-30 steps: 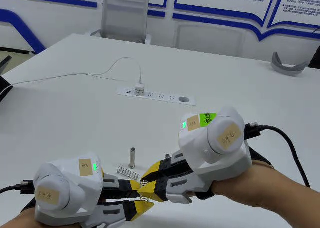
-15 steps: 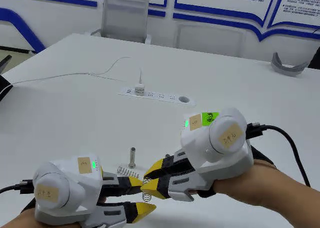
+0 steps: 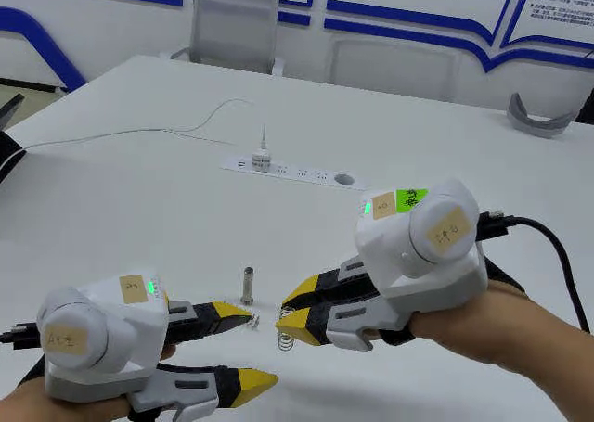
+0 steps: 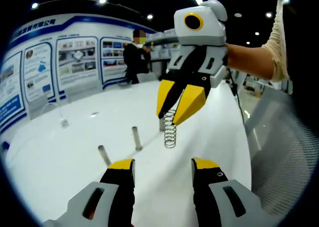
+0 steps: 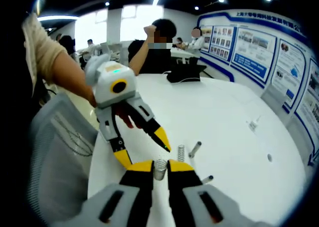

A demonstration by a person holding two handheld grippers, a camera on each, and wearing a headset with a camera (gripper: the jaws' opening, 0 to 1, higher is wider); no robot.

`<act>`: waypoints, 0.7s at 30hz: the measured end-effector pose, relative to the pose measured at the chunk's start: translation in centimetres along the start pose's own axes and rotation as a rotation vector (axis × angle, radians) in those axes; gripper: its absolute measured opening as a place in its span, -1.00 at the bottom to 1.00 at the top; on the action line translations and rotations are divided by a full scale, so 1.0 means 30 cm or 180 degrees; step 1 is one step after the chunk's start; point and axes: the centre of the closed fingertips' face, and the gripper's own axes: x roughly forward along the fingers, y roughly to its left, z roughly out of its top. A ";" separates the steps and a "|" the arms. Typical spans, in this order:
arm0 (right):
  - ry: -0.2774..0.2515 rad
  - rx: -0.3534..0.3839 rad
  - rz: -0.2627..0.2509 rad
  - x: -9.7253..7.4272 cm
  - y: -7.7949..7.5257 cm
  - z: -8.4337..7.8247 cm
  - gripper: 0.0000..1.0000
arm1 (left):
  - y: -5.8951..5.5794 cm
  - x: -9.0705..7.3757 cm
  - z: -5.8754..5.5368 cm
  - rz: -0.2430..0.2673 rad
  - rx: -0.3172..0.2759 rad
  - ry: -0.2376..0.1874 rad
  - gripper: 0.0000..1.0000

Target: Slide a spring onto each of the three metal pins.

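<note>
Head view, right gripper (image 3: 290,315): its jaws are clenched on a spring (image 3: 287,338), which hangs under the yellow tips just above the white table (image 3: 139,209).
Head view, left gripper (image 3: 252,346): its jaws are spread wide with nothing between them, at the near left of the spring.
Head view, upright pin (image 3: 248,283): it stands bare, just beyond the left gripper's far jaw and to the left of the held spring.
Left gripper view, spring: it hangs roughly plumb from the right gripper's tips with its lower end free. The upright pin stands just left of it, and a second pin (image 4: 103,154) stands nearer and further left, also bare.
Right gripper view, grip: the jaws pinch the coil close to its top. Beyond it a small coiled thing (image 5: 181,152) stands beside a pin (I cannot tell whether it is a spring already seated).
Step in hand (my judgement): carry the held spring over a bare pin and thread it on.
Doing it well: keep the coil's axis in line with the pin. Bring the open lower end squarely over the pin's tip, then lower it straight.
Release: let go only once several turns have passed the tip.
Risk: a sideways nudge may topple the pin, so the empty left gripper could steady its base.
</note>
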 end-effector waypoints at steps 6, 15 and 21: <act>-0.0026 0.0043 -0.0094 -0.018 -0.036 0.001 -0.77 | 0.023 -0.018 -0.015 0.0090 -0.0053 0.0006 0.04; -0.0063 0.0086 -0.0265 -0.040 -0.106 0.007 -0.77 | 0.046 -0.037 -0.029 0.0194 -0.0112 0.0017 0.16; -0.0101 0.0141 -0.0425 -0.055 -0.167 0.013 -0.77 | 0.053 -0.043 -0.037 0.0228 -0.0142 0.0032 0.21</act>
